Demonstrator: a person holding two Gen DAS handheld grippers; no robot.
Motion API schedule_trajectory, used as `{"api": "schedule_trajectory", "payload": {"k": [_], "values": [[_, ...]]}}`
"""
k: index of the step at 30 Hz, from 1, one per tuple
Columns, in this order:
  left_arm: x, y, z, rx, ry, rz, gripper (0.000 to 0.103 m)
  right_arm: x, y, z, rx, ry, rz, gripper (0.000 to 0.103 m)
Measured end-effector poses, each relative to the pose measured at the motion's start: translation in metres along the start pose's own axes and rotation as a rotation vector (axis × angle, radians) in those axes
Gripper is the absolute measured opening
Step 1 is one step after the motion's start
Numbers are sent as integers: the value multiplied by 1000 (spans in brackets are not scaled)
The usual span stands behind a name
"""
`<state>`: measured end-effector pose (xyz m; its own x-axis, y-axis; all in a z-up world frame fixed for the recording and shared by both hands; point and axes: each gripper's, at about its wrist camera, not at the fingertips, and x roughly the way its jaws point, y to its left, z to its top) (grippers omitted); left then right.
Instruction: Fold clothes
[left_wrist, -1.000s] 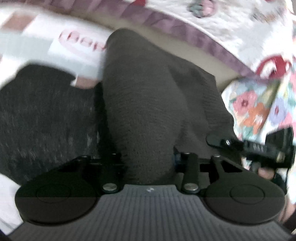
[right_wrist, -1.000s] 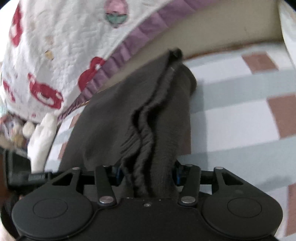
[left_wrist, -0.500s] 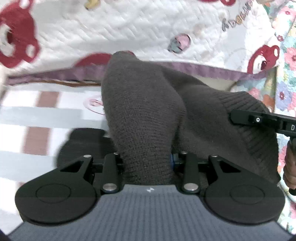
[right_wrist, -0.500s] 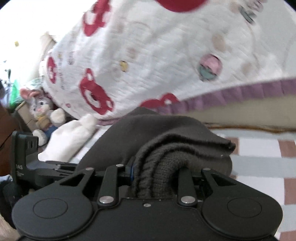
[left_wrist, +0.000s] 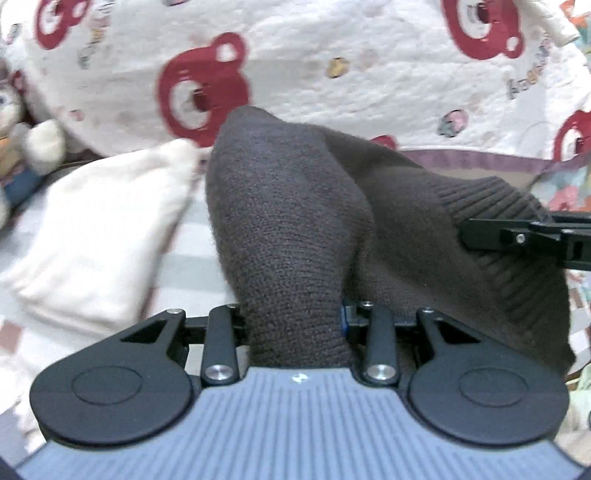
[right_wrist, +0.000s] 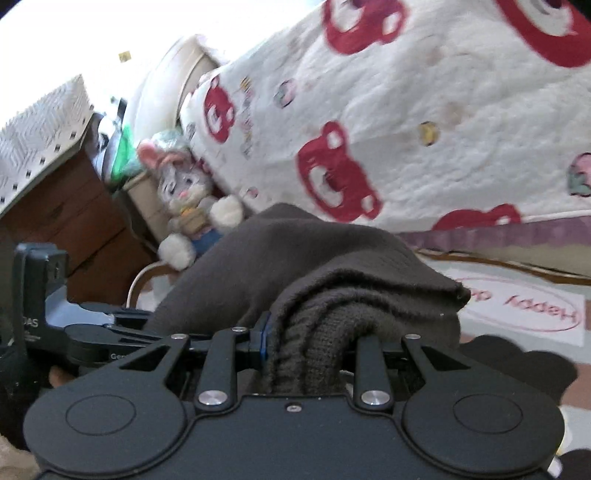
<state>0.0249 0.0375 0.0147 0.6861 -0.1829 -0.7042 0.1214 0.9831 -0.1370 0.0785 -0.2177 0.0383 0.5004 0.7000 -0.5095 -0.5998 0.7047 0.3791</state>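
Note:
A dark grey knit sweater (left_wrist: 291, 229) is held up between both grippers above the checked bed sheet (right_wrist: 517, 354). My left gripper (left_wrist: 295, 317) is shut on a bunched fold of it; the cloth hides the fingertips. My right gripper (right_wrist: 310, 350) is shut on several stacked layers of the same sweater (right_wrist: 332, 280), near its ribbed hem. The right gripper also shows at the right edge of the left wrist view (left_wrist: 524, 240), and the left gripper shows at the left of the right wrist view (right_wrist: 74, 332).
A white quilt with red bear prints (left_wrist: 332, 66) lies across the back. A white pillow (left_wrist: 99, 229) and a plush rabbit (right_wrist: 184, 199) sit at the left. A brown wooden cabinet (right_wrist: 66, 221) stands beyond the bed. Flowered fabric (left_wrist: 565, 188) lies at the right.
Both grippers have lifted and tilted up with the sweater still held. The views swung from the sheet toward the quilt, pillow and plush rabbit.

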Motion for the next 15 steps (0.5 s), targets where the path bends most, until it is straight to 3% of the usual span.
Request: {"api": "schedule_trajectory", "payload": {"k": [4, 9, 15], "values": [[-16, 29, -13, -27, 25, 52, 33, 18, 38, -1, -47, 47, 48, 30], [-24, 56, -19, 10, 36, 108, 33, 43, 64, -1, -99, 93, 100, 30], [-16, 105, 9, 35, 41, 135, 33, 82, 88, 17, -190, 55, 136, 30]]}}
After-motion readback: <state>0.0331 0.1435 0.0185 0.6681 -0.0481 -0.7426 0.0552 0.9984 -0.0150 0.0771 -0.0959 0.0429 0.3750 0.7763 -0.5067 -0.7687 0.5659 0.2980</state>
